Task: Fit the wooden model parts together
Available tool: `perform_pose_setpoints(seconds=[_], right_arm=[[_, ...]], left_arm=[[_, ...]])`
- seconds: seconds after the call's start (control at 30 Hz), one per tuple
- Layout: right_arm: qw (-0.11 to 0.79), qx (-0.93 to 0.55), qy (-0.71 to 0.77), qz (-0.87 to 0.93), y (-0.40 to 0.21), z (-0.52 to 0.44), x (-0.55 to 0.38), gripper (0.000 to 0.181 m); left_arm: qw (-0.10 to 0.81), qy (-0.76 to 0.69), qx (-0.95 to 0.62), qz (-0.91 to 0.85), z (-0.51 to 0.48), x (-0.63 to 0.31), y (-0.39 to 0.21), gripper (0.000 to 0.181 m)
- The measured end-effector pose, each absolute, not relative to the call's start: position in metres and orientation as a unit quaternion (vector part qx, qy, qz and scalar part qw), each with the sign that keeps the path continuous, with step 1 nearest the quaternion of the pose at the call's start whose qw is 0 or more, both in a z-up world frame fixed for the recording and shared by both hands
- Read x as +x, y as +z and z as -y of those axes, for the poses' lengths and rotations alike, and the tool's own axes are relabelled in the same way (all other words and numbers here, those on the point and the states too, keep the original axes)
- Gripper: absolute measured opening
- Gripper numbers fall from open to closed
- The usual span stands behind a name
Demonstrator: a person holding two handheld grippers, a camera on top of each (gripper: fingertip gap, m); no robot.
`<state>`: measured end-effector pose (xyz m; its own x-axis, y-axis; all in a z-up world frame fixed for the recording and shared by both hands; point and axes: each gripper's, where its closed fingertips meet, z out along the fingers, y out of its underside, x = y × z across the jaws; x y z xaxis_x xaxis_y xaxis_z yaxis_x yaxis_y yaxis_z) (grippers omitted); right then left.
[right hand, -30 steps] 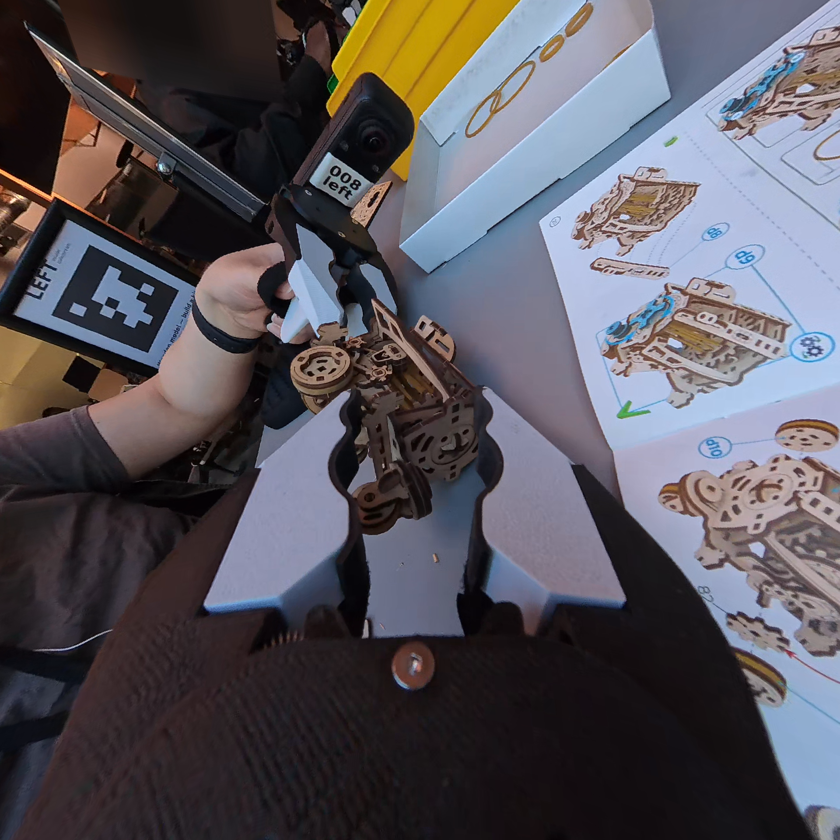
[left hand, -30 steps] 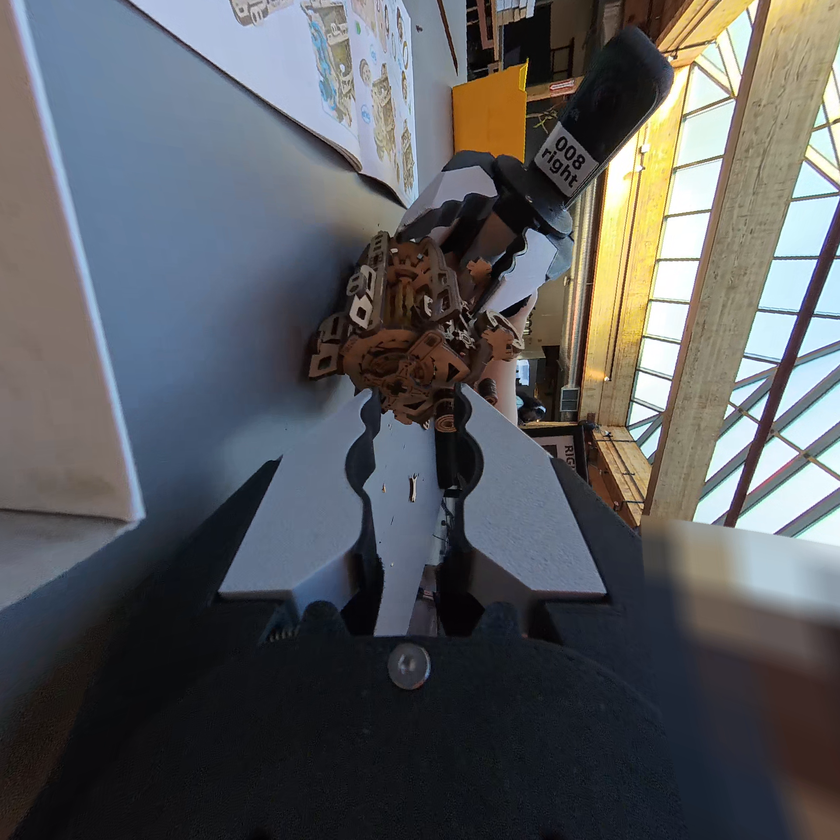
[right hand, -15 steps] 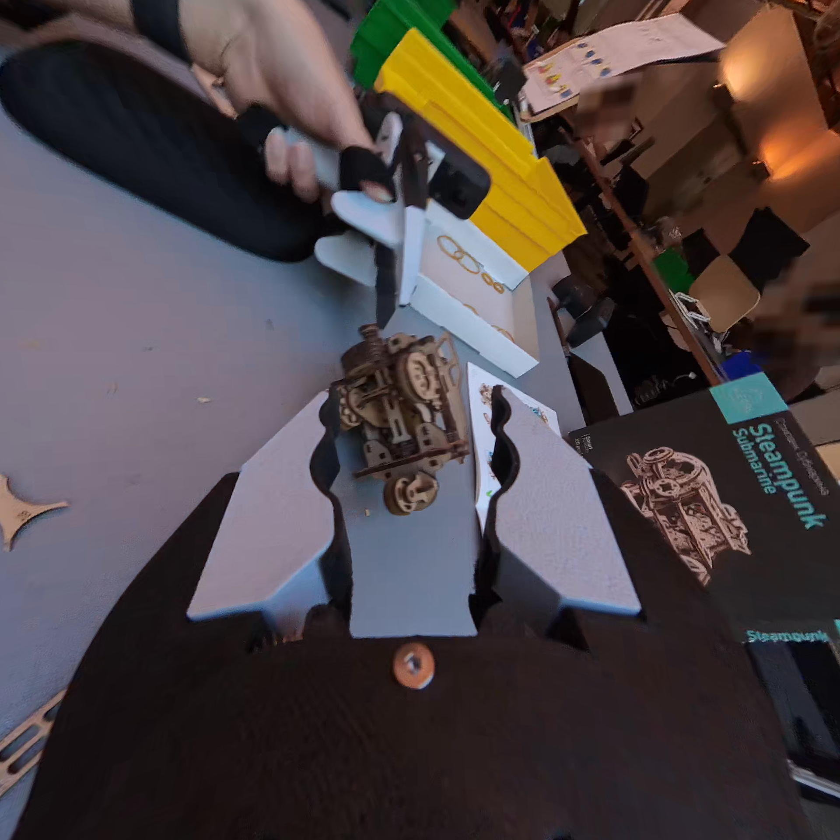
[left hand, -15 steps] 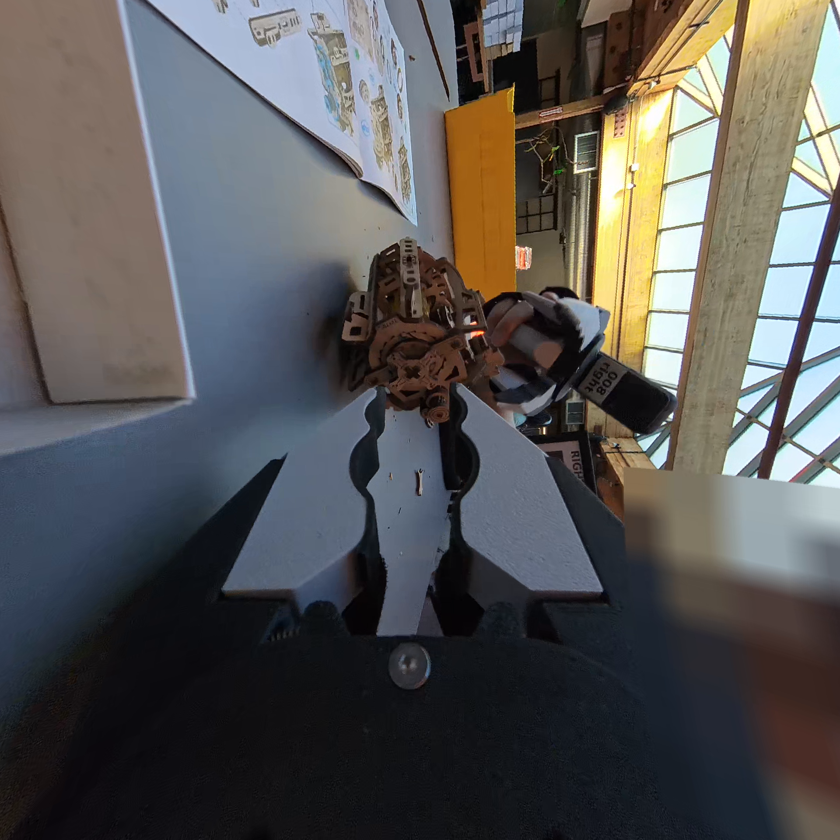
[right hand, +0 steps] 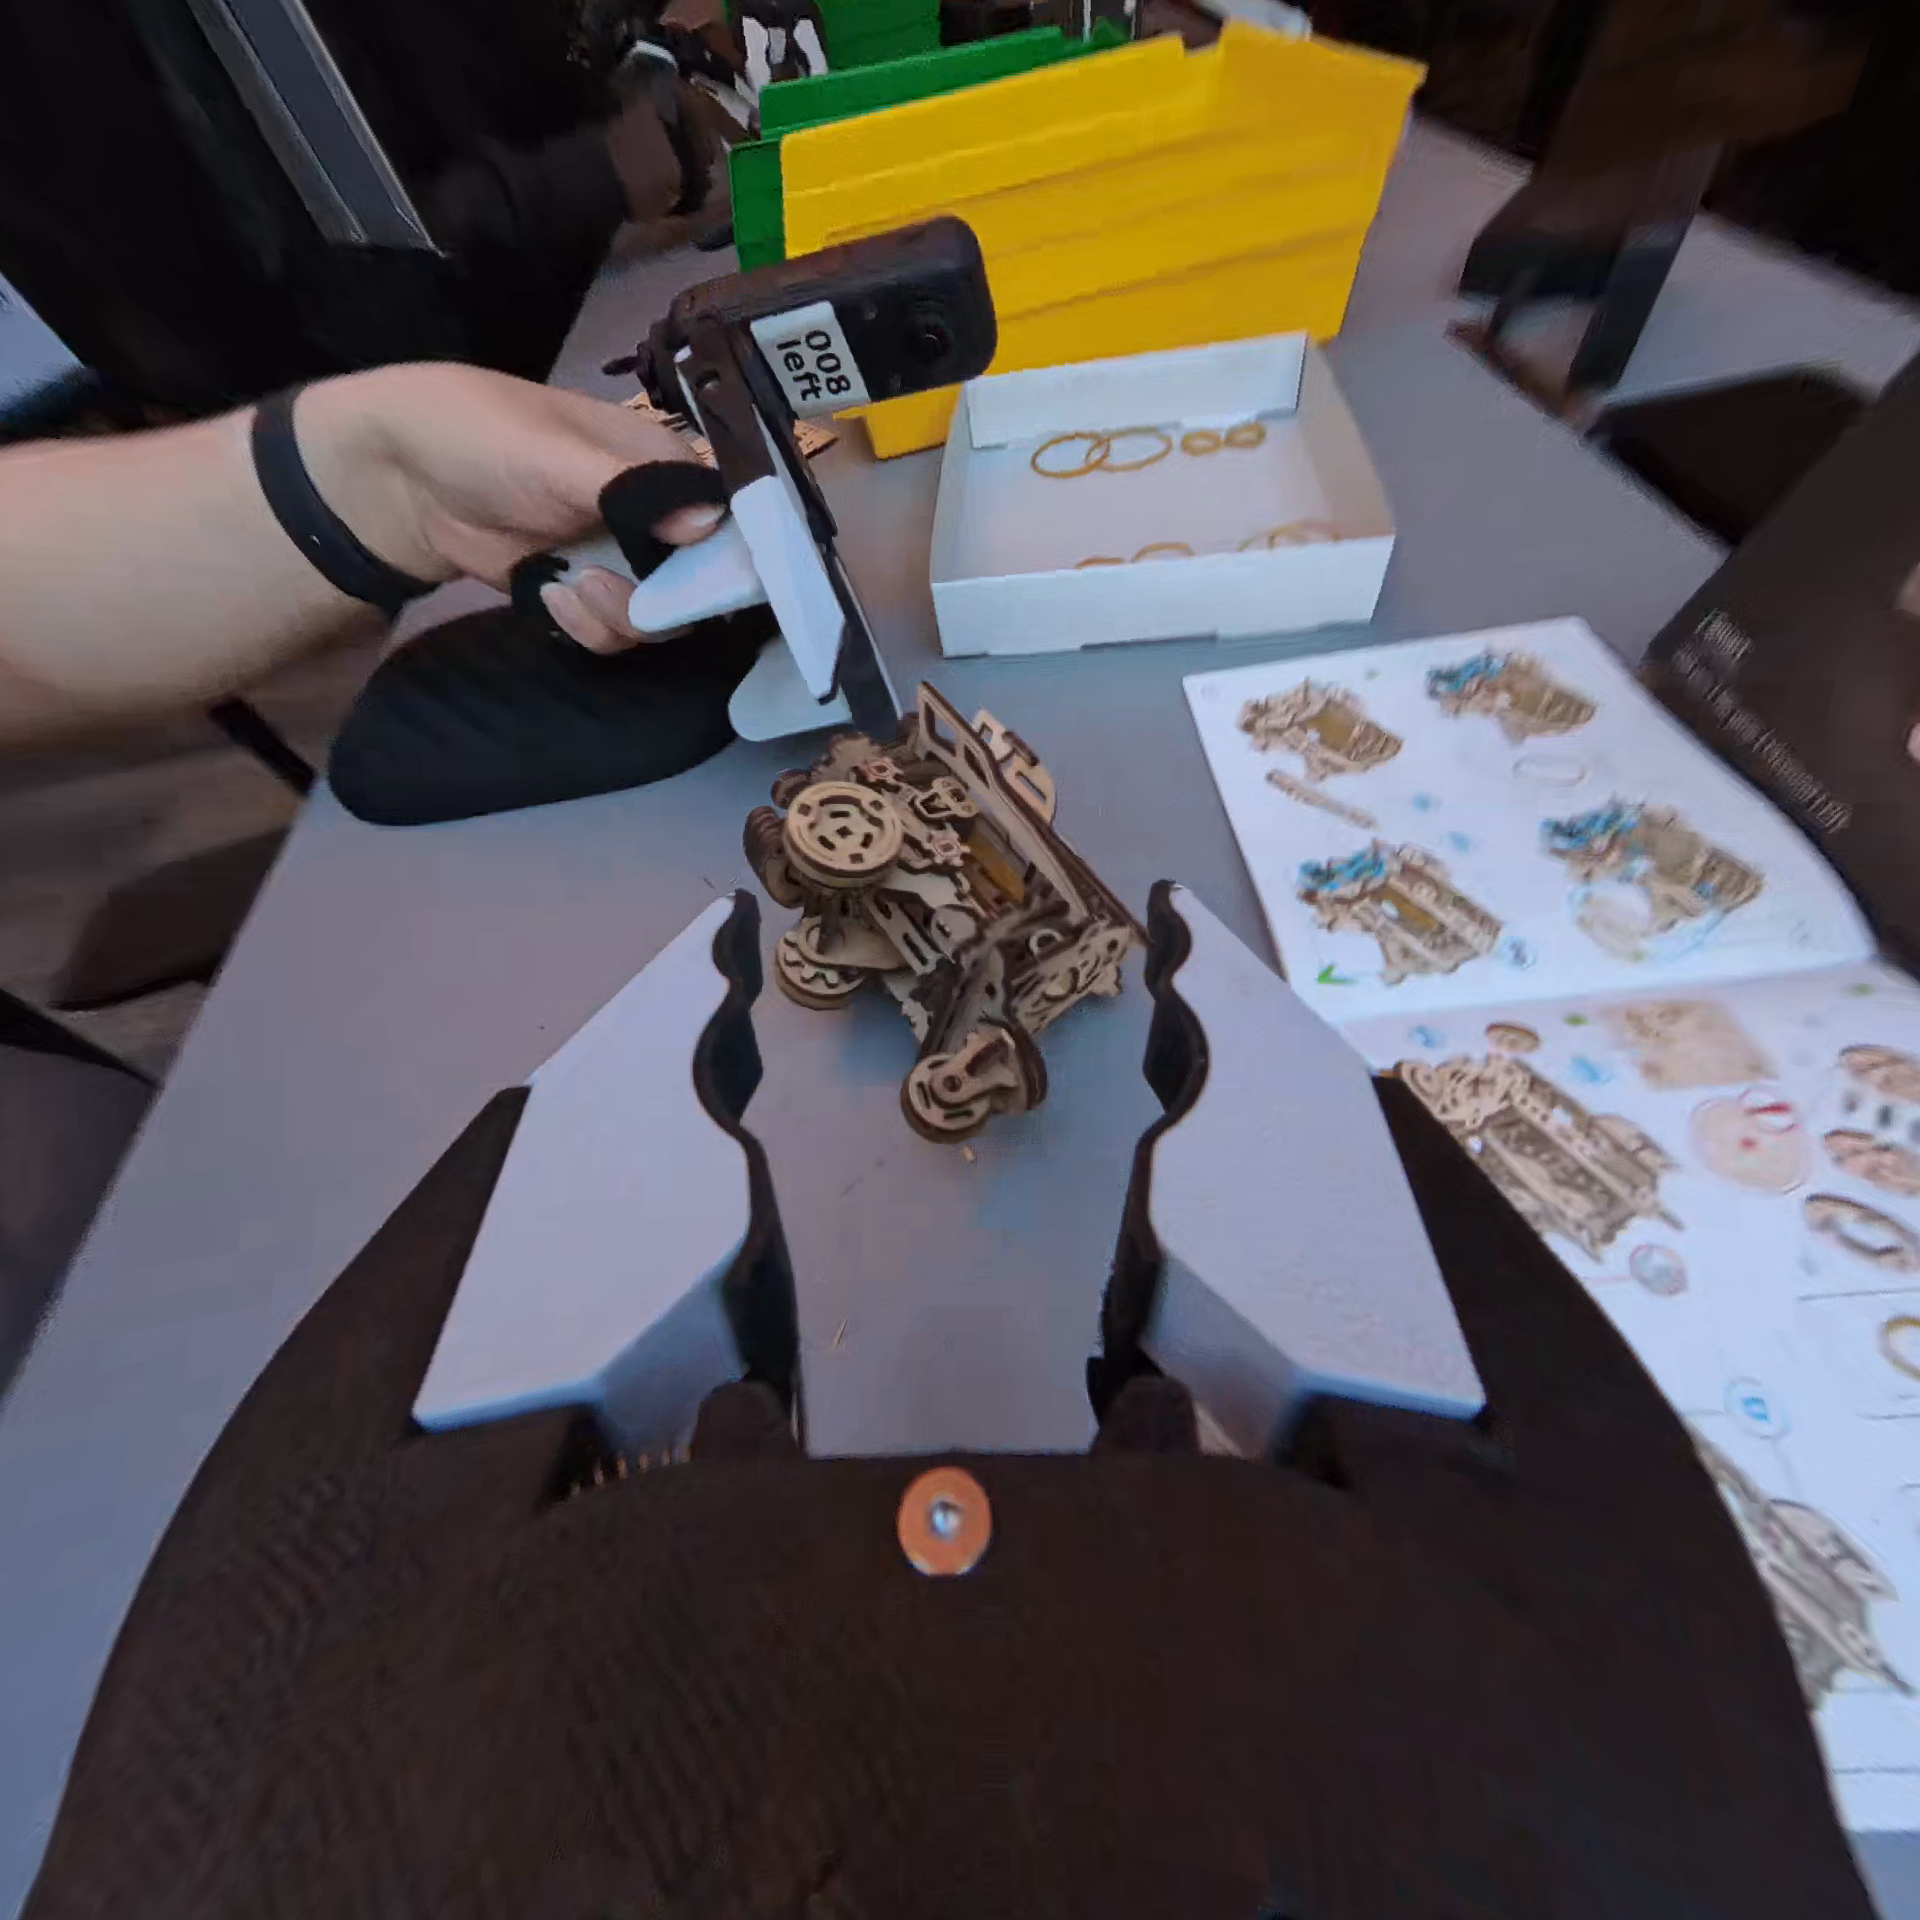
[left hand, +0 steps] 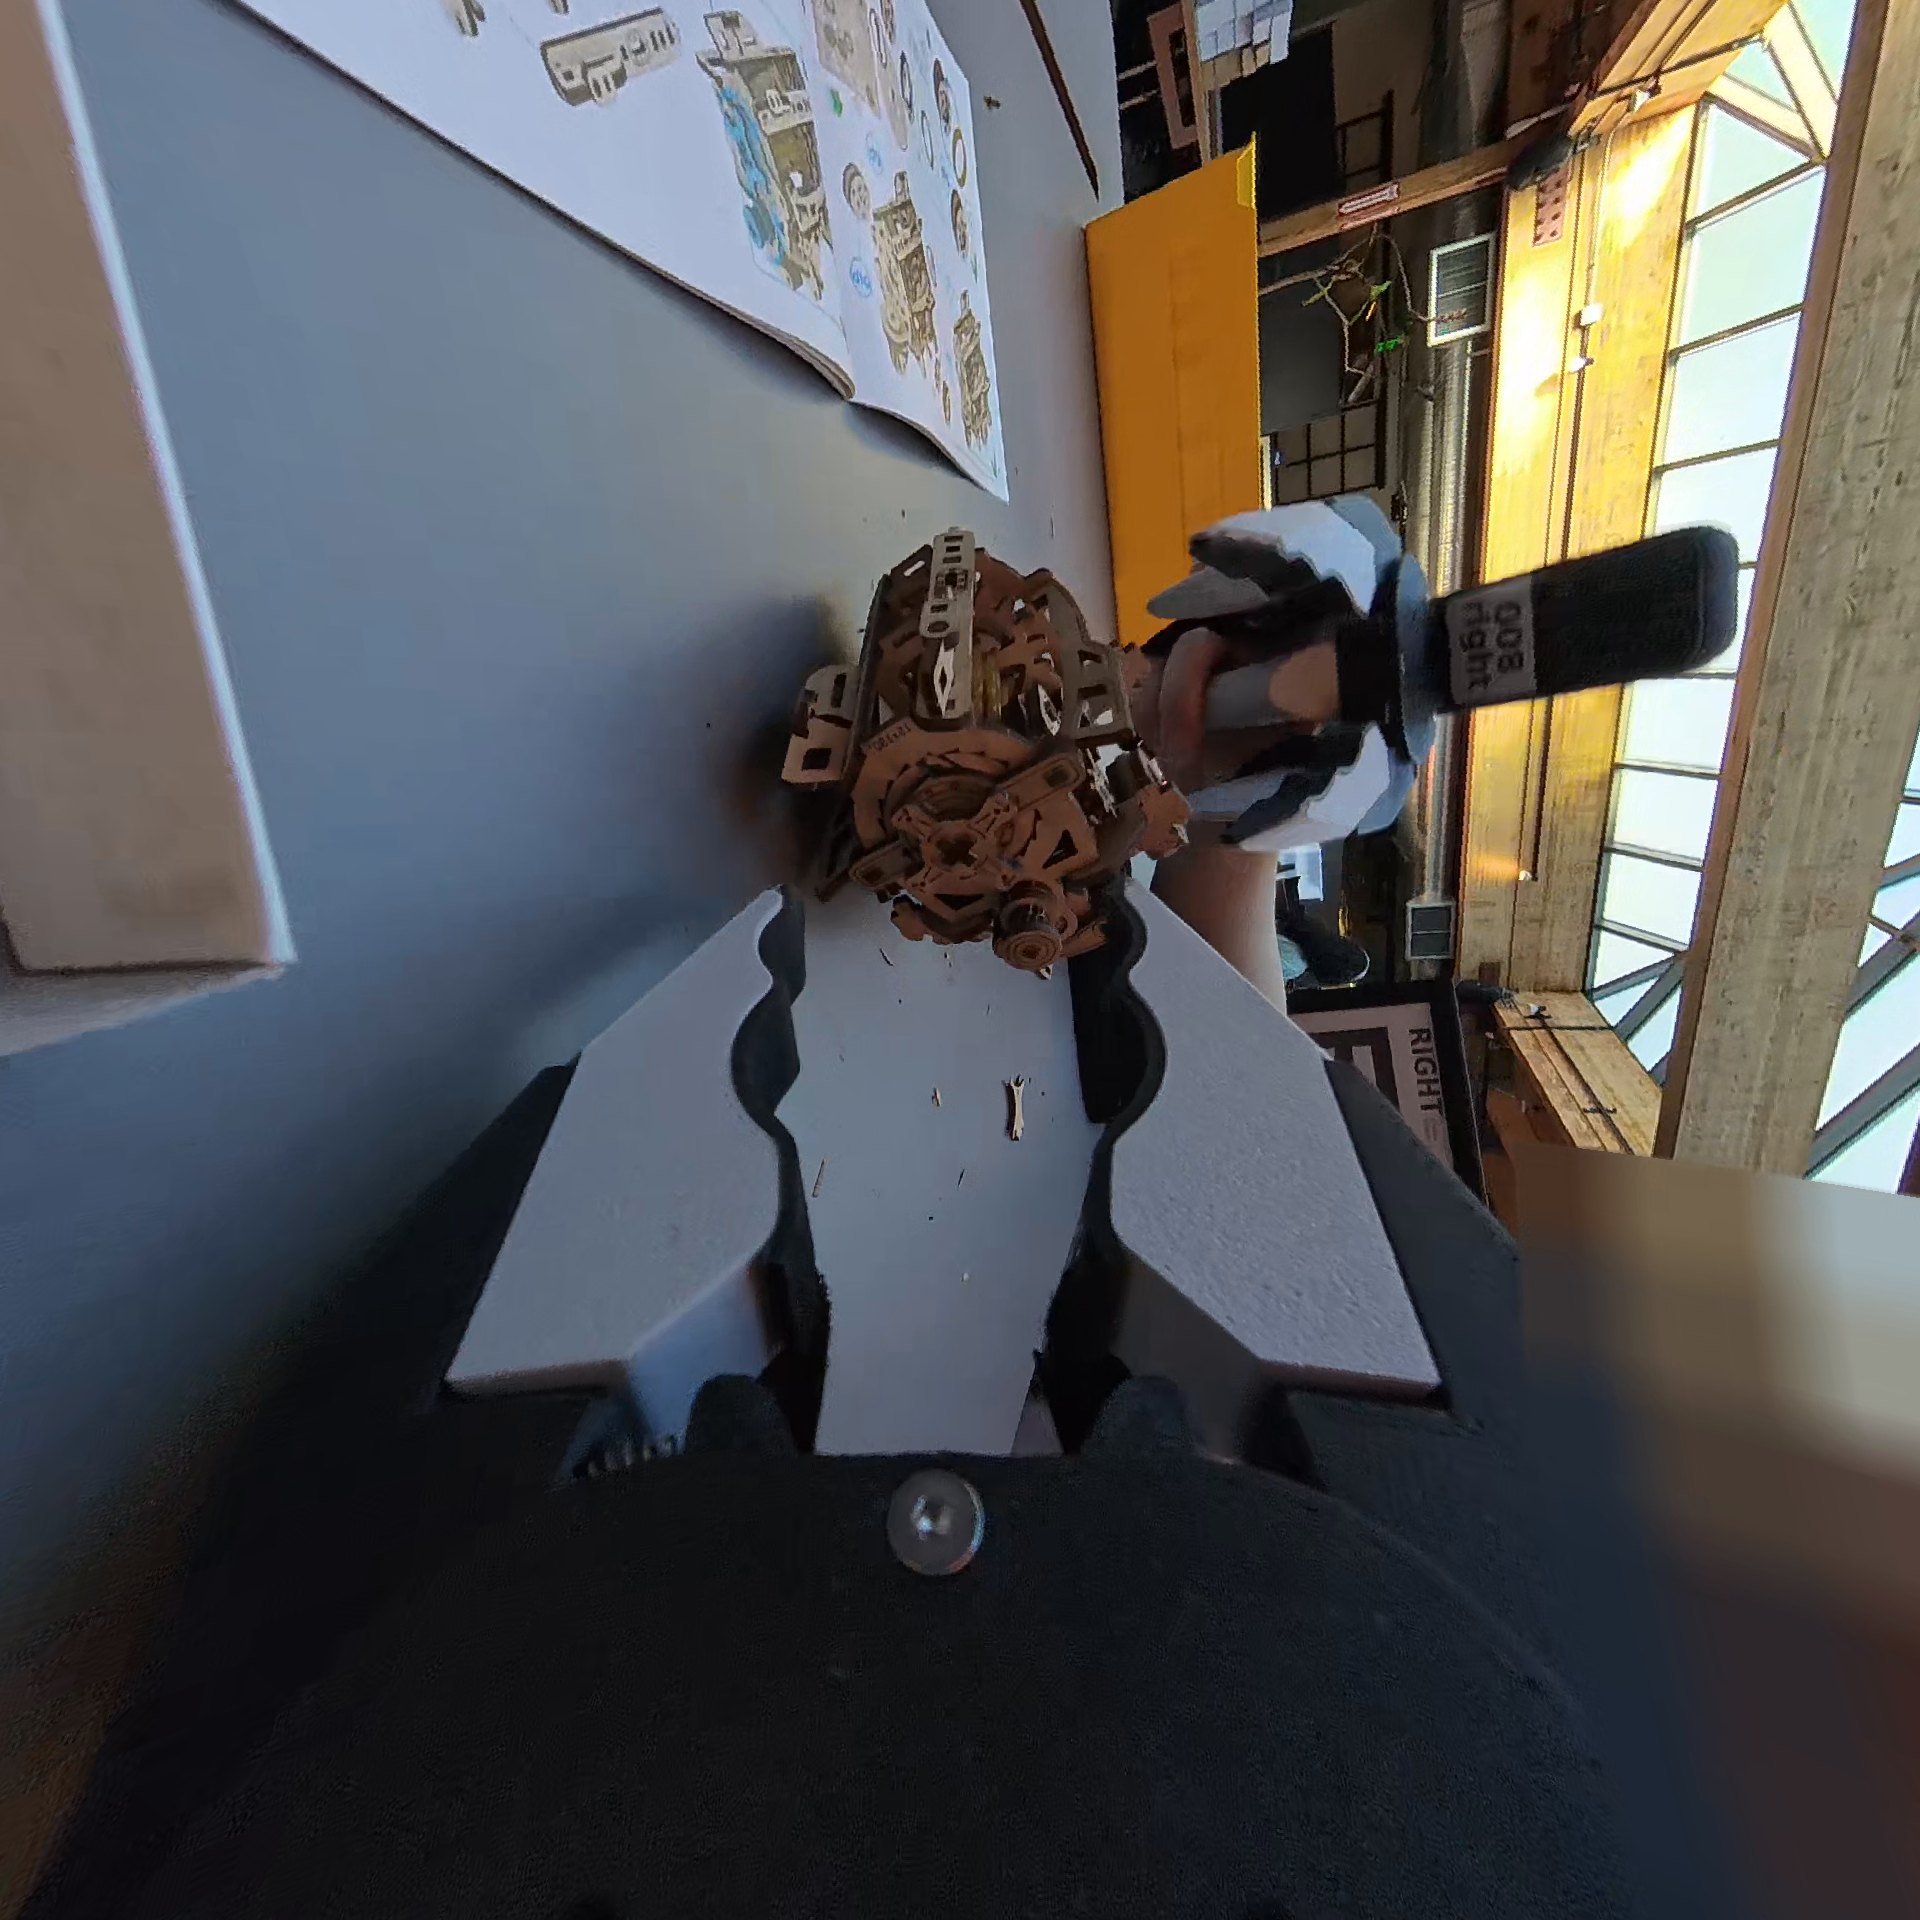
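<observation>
Right gripper (right hand: pixel 951 914): fingers spread wide, grasping nothing; wooden model (right hand: pixel 925 914) sits on the grey table (right hand: pixel 416 987) just ahead of the fingertips, its near wheel between them, no contact visible. Left gripper (left hand: pixel 951 904): fingers parted, tips at the model's (left hand: pixel 966 769) lower edge; whether they touch it cannot be told. Small wood chips (left hand: pixel 1016 1107) lie on the table between the left fingers. Right of the model: open instruction booklet (right hand: pixel 1558 883). Beyond it: white box (right hand: pixel 1153 603) holding rubber bands (right hand: pixel 1101 452); farther back, yellow bin (right hand: pixel 1091 208), green bin (right hand: pixel 894 83) behind it.
</observation>
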<state>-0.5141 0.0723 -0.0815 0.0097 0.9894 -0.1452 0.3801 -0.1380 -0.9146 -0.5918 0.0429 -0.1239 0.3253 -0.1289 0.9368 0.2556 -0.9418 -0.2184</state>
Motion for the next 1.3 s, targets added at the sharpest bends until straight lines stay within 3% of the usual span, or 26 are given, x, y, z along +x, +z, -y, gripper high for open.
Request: perform_pose_setpoints(seconds=[0.23, 0.37, 0.5, 0.53, 0.73, 1.03, 1.3], right_arm=[[0.202, -0.651, 0.480, 0.552, -0.121, -0.076, -0.522, 0.084], [0.207, -0.634, 0.459, 0.587, -0.135, -0.068, -0.529, 0.085], [0.188, -0.644, 0.481, 0.565, -0.139, -0.063, -0.537, 0.066], [0.183, -0.652, 0.483, 0.555, -0.139, -0.065, -0.538, 0.052], [0.140, -0.704, 0.505, 0.479, -0.123, -0.065, -0.538, 0.050], [-0.081, -0.790, 0.503, 0.341, -0.096, -0.044, -0.523, 0.045], [-0.216, -0.794, 0.497, 0.274, -0.096, -0.023, -0.512, 0.047]], left_arm=[[0.141, -0.585, -0.797, 0.060, -0.051, -0.582, -0.129, 0.065], [0.135, -0.613, -0.776, 0.054, -0.046, -0.577, -0.123, 0.064], [0.159, -0.618, -0.770, 0.019, -0.041, -0.575, -0.121, 0.060], [0.164, -0.622, -0.766, 0.013, -0.039, -0.574, -0.118, 0.061], [0.177, -0.587, -0.788, -0.057, -0.025, -0.564, -0.114, 0.066], [0.134, -0.601, -0.784, -0.081, -0.007, -0.555, -0.085, 0.059], [0.043, -0.687, -0.726, -0.010, 0.004, -0.552, -0.078, 0.054]])
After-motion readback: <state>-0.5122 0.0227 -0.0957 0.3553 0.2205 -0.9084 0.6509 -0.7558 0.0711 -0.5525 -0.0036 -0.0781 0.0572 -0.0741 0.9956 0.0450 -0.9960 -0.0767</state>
